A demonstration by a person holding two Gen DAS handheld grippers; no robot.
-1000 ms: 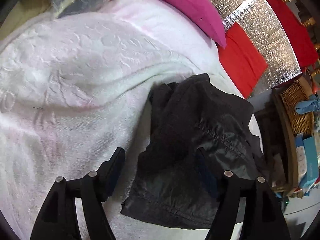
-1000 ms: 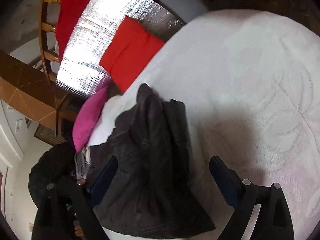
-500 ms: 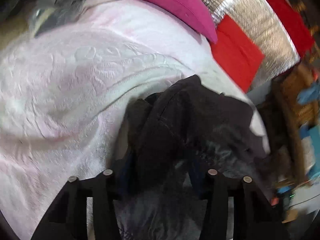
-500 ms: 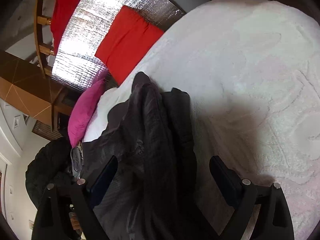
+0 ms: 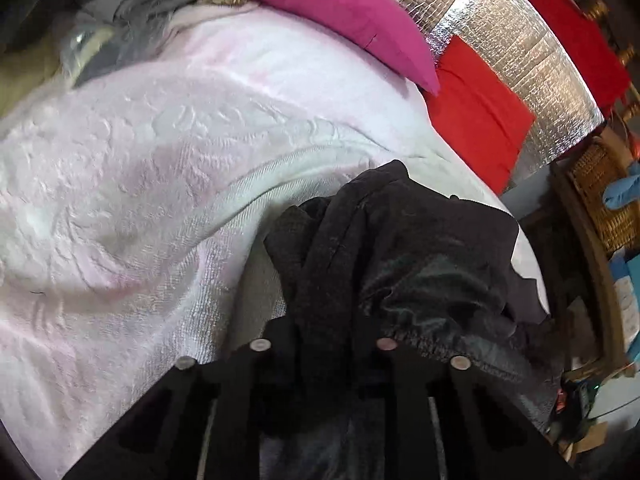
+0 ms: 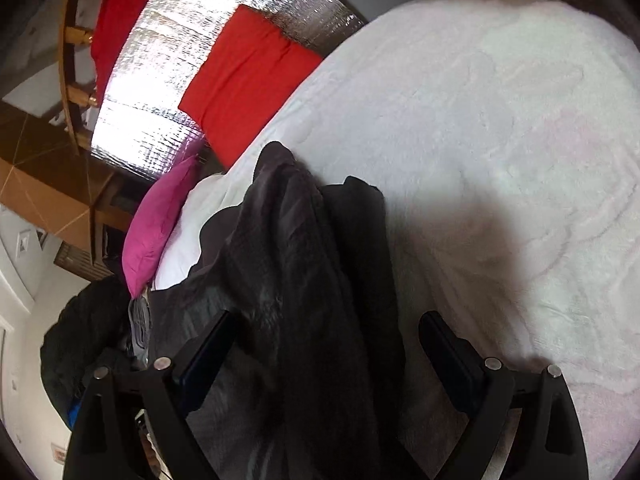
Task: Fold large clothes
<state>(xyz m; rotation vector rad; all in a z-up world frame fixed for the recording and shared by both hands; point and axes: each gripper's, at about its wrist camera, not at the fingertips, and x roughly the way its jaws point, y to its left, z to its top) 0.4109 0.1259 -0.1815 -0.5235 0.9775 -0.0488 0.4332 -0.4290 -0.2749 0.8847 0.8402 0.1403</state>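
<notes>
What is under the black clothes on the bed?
Under the black clothes lies a fluffy white-and-pink blanket, showing all around them. The part right beneath is covered, so anything hidden there cannot be seen.

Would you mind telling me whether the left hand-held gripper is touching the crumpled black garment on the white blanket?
Touching. In the left wrist view the closing left hand-held gripper has a bunched fold of the crumpled black garment squeezed between its fingers.

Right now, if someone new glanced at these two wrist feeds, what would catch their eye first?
The dark garment, bunched in the middle of the pale pink blanket, with the left gripper closing on a fold of it and the right gripper open astride it. Next, the magenta pillow and red cushion against the silver foil panel.
</notes>
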